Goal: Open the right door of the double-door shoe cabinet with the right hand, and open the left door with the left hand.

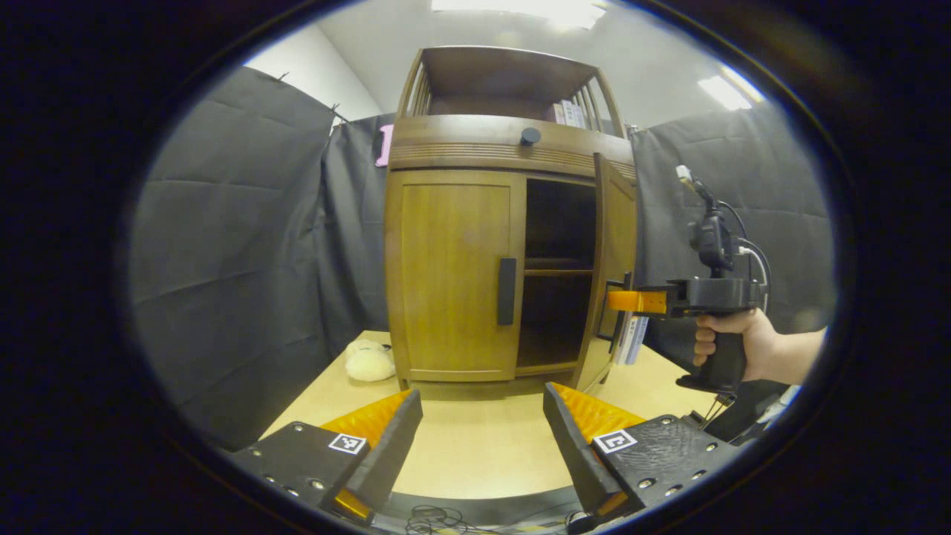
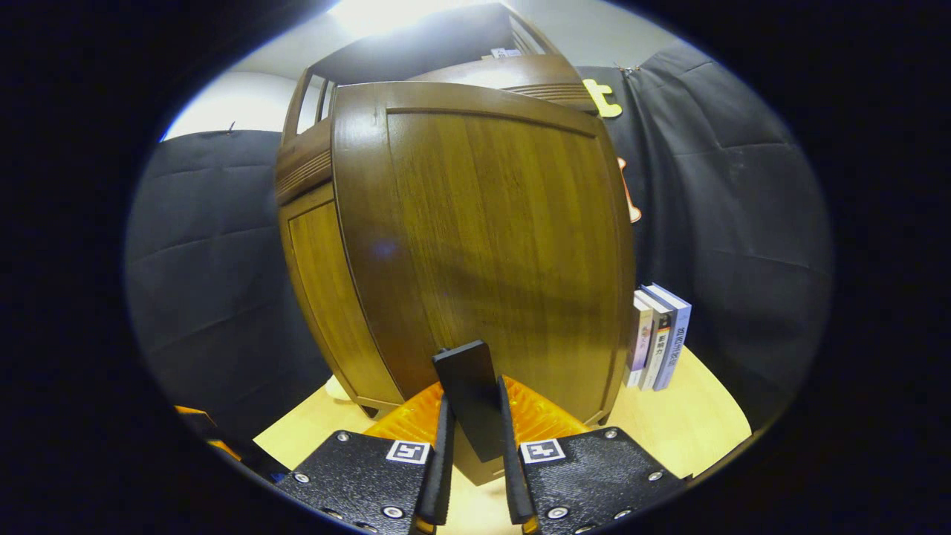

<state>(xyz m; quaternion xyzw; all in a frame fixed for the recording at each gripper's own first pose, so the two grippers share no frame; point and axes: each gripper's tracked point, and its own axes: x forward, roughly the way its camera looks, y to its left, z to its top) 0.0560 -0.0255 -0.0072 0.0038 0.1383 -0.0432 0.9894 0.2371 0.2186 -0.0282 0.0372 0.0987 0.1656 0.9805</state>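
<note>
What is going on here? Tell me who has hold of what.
A person is opening a brown wooden double-door shoe cabinet on a light wooden table. The right hand-held gripper is shut on the dark handle of the right door, which is swung partly open, showing dark shelves inside. The left hand-held gripper hovers open in front of the left door, which is shut, its dark vertical handle untouched.
</note>
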